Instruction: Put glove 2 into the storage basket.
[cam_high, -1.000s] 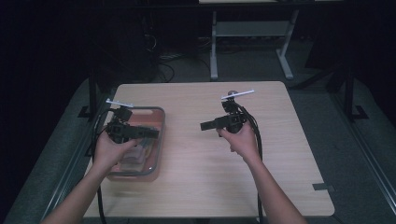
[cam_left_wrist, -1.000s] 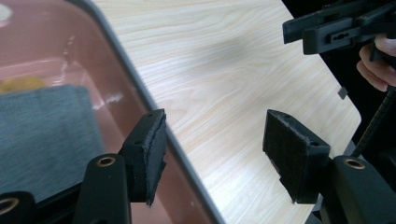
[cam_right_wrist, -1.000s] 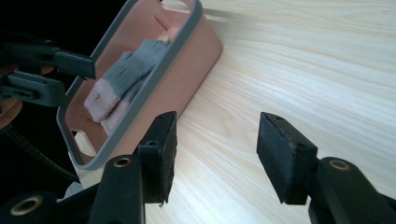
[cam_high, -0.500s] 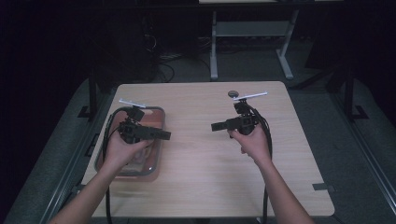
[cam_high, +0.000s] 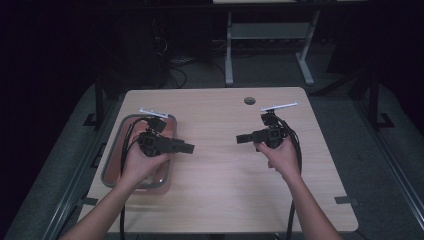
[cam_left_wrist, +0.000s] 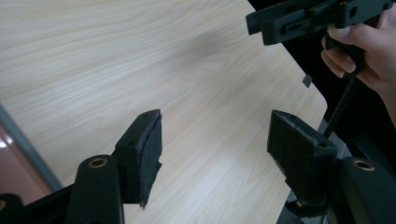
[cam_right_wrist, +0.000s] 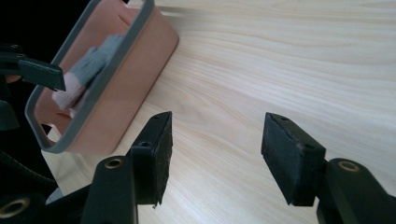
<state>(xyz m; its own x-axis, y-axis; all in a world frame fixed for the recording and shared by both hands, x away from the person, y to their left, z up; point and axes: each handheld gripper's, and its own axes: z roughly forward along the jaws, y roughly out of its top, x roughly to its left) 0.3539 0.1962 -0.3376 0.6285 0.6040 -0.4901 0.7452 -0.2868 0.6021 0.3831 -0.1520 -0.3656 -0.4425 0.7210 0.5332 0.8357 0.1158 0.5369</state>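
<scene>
Pink tray with grey rim at the table's left edge, a folded grey cloth inside it. Left gripper held above the tray's right rim, jaws just opening, nothing between them. Right gripper, well apart over bare wood, faces it, jaws likewise opening and empty.

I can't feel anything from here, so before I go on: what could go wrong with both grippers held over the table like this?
1. The left gripper and right gripper point at each other over bare wood; moving inward, their fingers could collide.
2. The left hand hangs over the pink tray, whose rim stands proud; a low sweep might catch it and shove it.
3. The grey cloth lies deep inside the tray, so reaching for it risks scraping the wall.
</scene>
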